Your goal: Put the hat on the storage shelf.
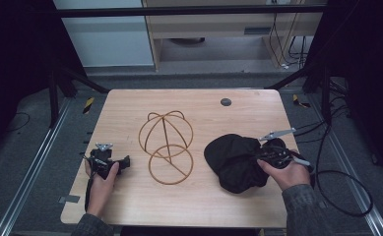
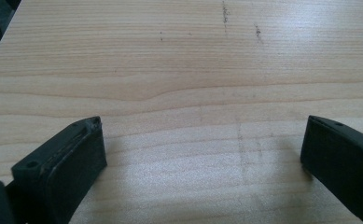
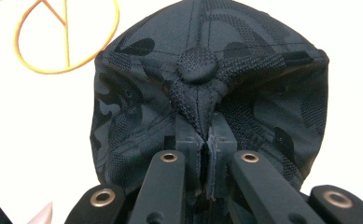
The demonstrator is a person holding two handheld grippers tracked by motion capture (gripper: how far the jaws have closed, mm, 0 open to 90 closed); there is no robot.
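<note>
On table (image 1: 189,196), right gripper (image 3: 202,140) jaws pinch cap (image 3: 207,84).

L gripper (image 1: 125,161) fingers wide apart; R gripper (image 3: 206,135) fingers clamped together.

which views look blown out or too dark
Right gripper view: the table around the black camouflage fabric cap is blown out to white. High view: dim, surroundings almost black. Left gripper view: evenly lit light wooden table, soft shadows under the tongs.
</note>
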